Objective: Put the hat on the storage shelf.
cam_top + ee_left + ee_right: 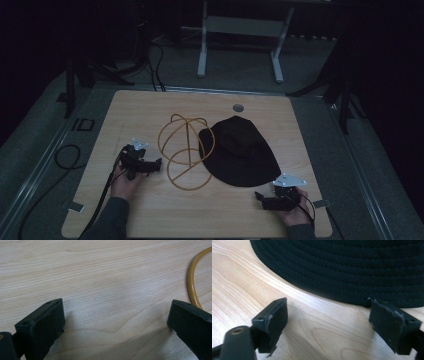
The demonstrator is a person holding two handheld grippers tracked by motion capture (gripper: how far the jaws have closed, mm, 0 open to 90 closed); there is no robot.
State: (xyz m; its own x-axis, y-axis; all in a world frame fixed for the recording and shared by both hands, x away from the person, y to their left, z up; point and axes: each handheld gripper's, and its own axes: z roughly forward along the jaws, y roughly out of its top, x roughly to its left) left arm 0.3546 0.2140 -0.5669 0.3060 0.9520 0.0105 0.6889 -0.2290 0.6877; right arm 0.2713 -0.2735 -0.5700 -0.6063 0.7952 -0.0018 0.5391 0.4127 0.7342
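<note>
Wooden table [150,215], dim room. Black hat [239,150] lies flat right of centre. Yellow wire frame [185,150] sits just left of it, touching or overlapping the hat's left edge. Left gripper [159,163] rests on the table left of the frame, jaws apart, nothing between them; the frame's yellow rim [192,282] shows just past its right jaw. Right gripper [258,196] is at the near right, just beside the hat's near brim [337,272], jaws apart and empty, bare wood between them. A hand holds each gripper.
</note>
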